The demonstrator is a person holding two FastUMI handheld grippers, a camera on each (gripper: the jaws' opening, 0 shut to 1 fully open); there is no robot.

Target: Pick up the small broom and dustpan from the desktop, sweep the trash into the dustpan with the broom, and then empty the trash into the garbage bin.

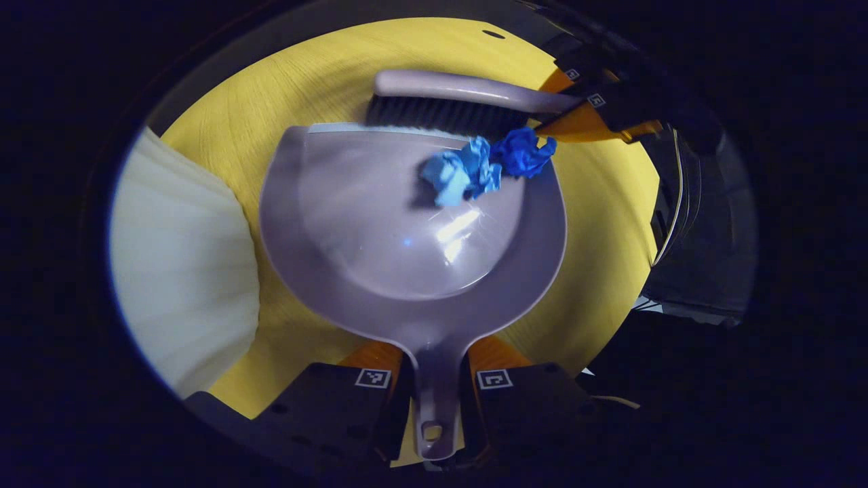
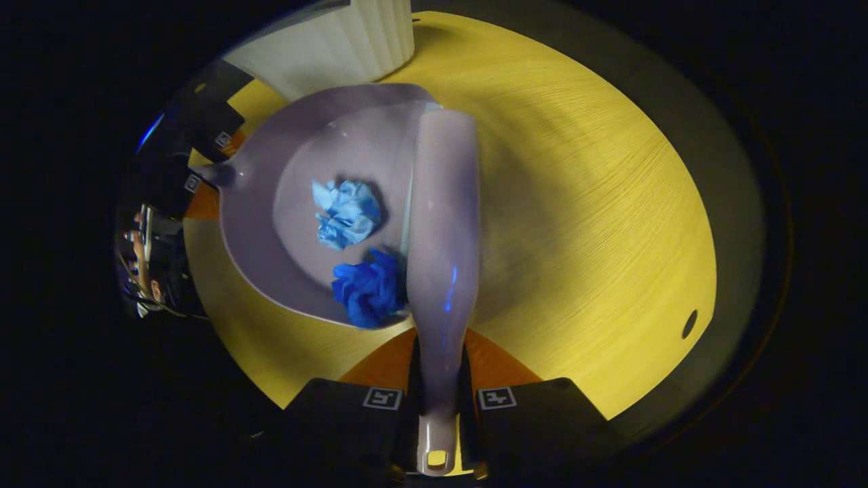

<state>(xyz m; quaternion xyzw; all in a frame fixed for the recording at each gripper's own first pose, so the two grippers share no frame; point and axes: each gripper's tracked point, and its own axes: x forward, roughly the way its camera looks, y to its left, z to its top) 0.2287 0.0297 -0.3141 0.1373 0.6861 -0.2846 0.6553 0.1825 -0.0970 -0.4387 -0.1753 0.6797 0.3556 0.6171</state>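
Observation:
In the left gripper view my left gripper [image 1: 436, 379] is shut on the handle of a mauve dustpan [image 1: 380, 224] lying on the yellow tabletop. A light blue paper wad [image 1: 458, 175] sits inside the pan; a dark blue wad [image 1: 521, 152] rests at its right lip. The small broom [image 1: 461, 91] stands along the pan's far lip, bristles down, with my right gripper [image 1: 583, 102] holding its handle. In the right gripper view my right gripper [image 2: 437, 396] is shut on the broom [image 2: 444, 244] handle. The dustpan [image 2: 298, 176], the light wad [image 2: 346, 213] and the dark wad [image 2: 369, 288] lie left of the broom.
A white ribbed garbage bin [image 1: 183, 264] stands just left of the dustpan; it appears at the top in the right gripper view [image 2: 352, 41]. The round yellow table [image 2: 583, 203] has bare surface to the broom's right, with a small dark hole [image 2: 689, 324] near its edge.

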